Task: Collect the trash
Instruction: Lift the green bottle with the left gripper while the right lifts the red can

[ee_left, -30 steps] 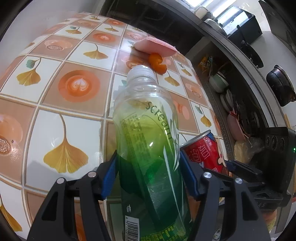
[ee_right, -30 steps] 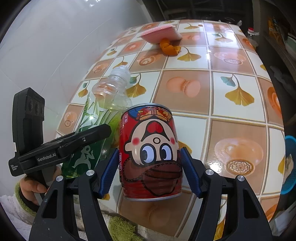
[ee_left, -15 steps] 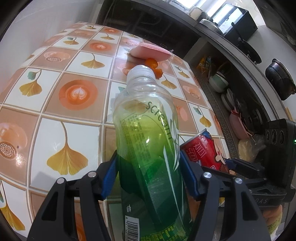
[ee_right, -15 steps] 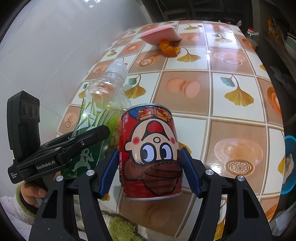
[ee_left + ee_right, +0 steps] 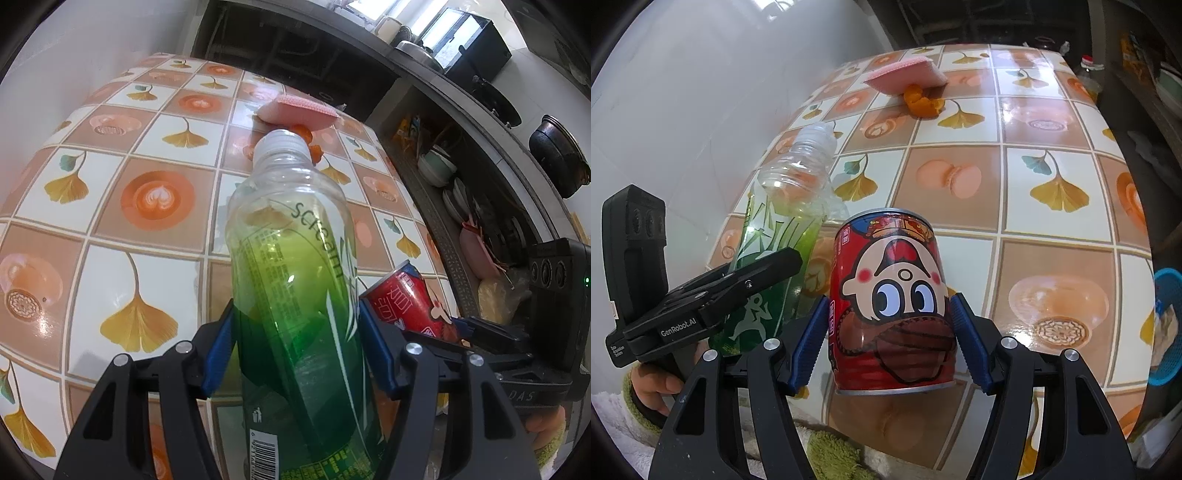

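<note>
The left claw (image 5: 295,354) clamps the clear green-labelled plastic bottle (image 5: 295,280) and the right claw (image 5: 888,339) grips the red cartoon-printed metal can (image 5: 888,306), both apparently held clear of the tiled-pattern tabletop (image 5: 1052,240), presumably for binning as 2 trash items

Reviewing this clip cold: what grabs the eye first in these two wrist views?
A clear plastic bottle with a green label fills the left wrist view, clamped in the left gripper. Beside it, a red cartoon-face can sits gripped in the right gripper. Behind them, a pink sponge and orange peel lie on the ginkgo-patterned tabletop.
</note>
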